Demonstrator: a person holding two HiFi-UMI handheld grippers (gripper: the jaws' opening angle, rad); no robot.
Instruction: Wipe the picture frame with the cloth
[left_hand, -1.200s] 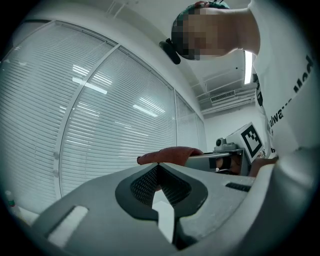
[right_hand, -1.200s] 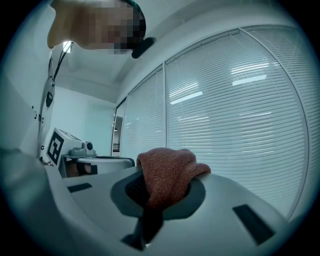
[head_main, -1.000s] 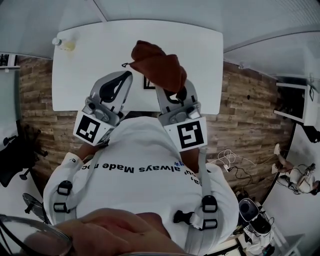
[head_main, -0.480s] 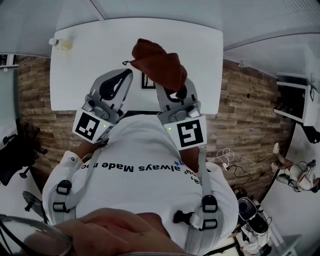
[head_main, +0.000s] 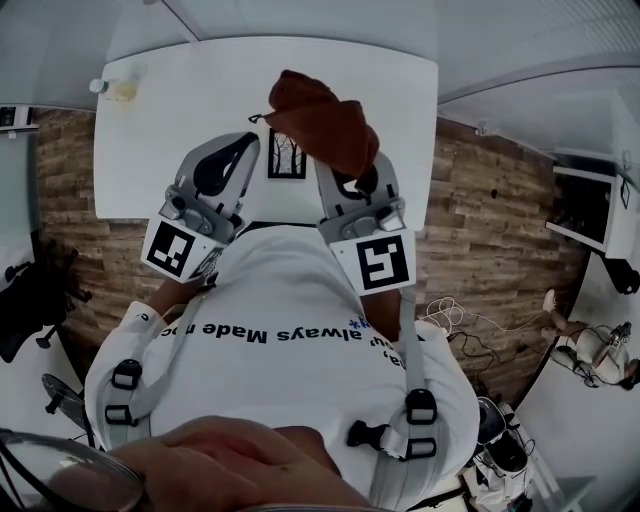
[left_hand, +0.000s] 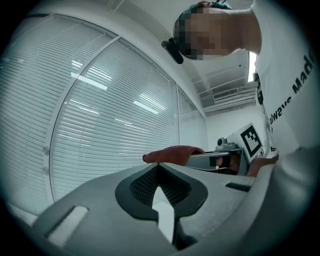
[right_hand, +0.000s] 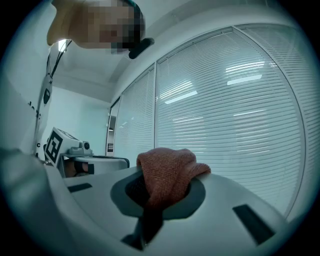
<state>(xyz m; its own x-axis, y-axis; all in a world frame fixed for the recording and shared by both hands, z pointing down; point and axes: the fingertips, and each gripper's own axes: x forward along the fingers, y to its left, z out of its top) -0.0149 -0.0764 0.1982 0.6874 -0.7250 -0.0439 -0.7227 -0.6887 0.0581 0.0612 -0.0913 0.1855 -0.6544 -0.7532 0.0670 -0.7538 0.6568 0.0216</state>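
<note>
Wiping well: this is my judgement. Bring the cloth (head_main: 322, 122) down flat on the frame (head_main: 286, 157), press lightly and sweep in overlapping passes from one edge to the other. The free tongs should pin a corner so the frame does not skate across the counter (head_main: 180, 100).
Step in hand: the approach, as I read it. The cloth is not yet on the frame.
Right tongs (right_hand: 162, 175): pinching the cloth. A bunched wad bulges out past the tips and a tail hangs back into the throat. The grip looks firm, but the wad is thick, so little of it would lie flat at first touch.
Left tongs (left_hand: 159, 167): pressed together at the tips with nothing between them, touching nothing.
Frame: lying on the counter between the two tongs, just beside the left tips and partly under the near edge of the cloth in the head view.
Aim: both gripper views show window blinds rather than the counter, so the tongs point up and away from the frame and need tipping down.
Risk: a loose fold could drag the frame along.
</note>
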